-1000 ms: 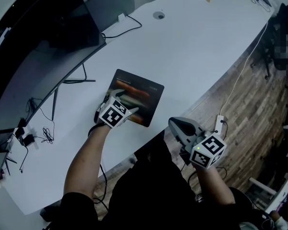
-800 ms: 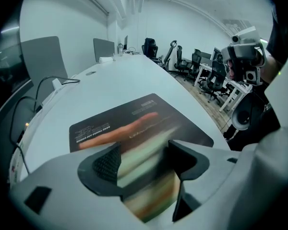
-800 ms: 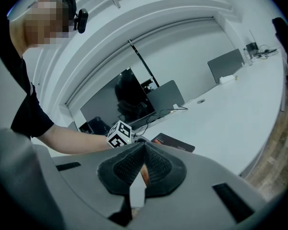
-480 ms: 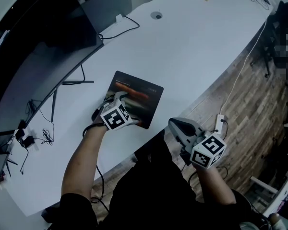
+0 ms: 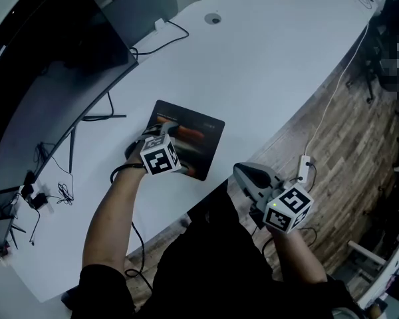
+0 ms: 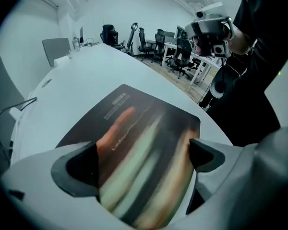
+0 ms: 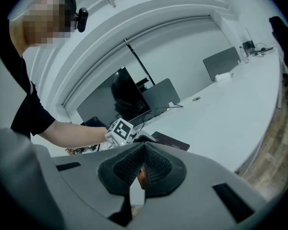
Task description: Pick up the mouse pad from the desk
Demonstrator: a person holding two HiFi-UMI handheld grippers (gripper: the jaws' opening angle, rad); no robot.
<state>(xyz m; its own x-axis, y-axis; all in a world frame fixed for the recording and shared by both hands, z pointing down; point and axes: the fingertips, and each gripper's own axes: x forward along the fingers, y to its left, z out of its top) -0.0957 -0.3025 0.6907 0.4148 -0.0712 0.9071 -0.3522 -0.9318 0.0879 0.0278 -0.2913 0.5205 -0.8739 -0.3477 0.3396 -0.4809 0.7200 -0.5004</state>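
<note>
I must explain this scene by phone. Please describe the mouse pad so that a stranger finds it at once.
Find the long white curved desk with a large dark monitor along its left side. Near its front edge, before the person, lies the mouse pad. It is the only flat dark rectangle, printed with orange and pale streaks, unlike the thin black cables nearby.

Left gripper rolled over mouse pad near edge; its fingers opened wider.
</note>
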